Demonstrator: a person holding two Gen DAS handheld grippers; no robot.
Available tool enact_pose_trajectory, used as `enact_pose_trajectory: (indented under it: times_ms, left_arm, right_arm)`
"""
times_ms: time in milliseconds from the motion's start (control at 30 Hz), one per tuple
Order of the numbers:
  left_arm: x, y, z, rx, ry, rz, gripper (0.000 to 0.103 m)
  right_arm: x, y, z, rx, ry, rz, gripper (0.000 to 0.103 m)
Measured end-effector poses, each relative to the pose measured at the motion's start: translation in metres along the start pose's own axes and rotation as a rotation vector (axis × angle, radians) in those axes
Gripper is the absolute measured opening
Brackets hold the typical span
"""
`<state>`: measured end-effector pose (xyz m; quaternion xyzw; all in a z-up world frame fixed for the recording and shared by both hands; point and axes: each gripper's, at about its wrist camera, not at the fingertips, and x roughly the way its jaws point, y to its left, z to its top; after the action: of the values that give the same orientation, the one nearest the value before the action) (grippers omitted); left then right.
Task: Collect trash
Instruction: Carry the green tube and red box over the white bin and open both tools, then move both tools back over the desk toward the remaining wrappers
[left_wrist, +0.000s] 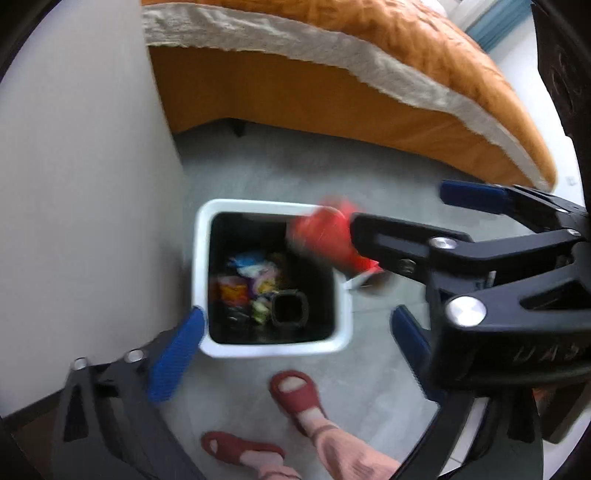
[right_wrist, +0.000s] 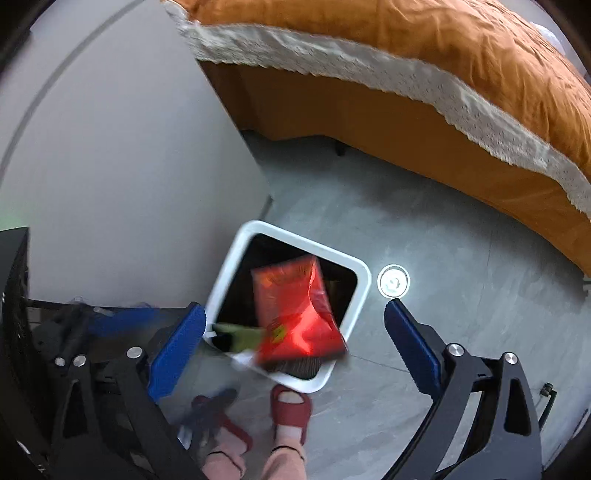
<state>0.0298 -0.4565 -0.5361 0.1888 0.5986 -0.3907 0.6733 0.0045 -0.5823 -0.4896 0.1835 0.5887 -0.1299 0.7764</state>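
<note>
Grey tiled floor (right_wrist: 424, 229) is filling the scene, with a pale wall (left_wrist: 85, 184) running down the left and an orange-covered bed (right_wrist: 424, 59) with a cream lace trim curving across the top. Against the wall, a white-rimmed trash bin (left_wrist: 201, 258) with a dark liner is sitting open; colourful wrappers (left_wrist: 251, 280) and a black square cup (left_wrist: 290, 308) are lying at its bottom.

The left gripper (left_wrist: 295, 343) is hanging over the bin's near edge, its blue pads spread wide apart with nothing between them. In the right wrist view a green scrap (right_wrist: 243, 336) is blurring at the bin's near rim beside the left gripper's pad (cannot tell if it is touching).

A red snack bag (right_wrist: 295, 314) is hovering blurred over the bin mouth, partly past the near rim, touching neither gripper. The right gripper (right_wrist: 295, 347) is sitting above it, jaws fully spread and gripping nothing. A round floor drain (right_wrist: 393, 281) is lying just beside the bin on the right.

Below, two feet in red sandals (left_wrist: 299, 395) are standing near the bin.
</note>
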Motion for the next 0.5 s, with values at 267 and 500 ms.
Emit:
enact_pose_trajectory:
  times_ms: [267, 500]
  left_arm:
    - [0.027, 0.011, -0.008, -0.005, 0.047, 0.037, 0.098]
    - [0.008, 0.014, -0.009, -0.018, 0.038, 0.046, 0.098]
  right_arm:
    - [0.021, -0.004, -0.012, -0.015, 0.043, -0.028, 0.098]
    - [0.009, 0.003, -0.008, -0.022, 0.032, -0.027, 0.098]
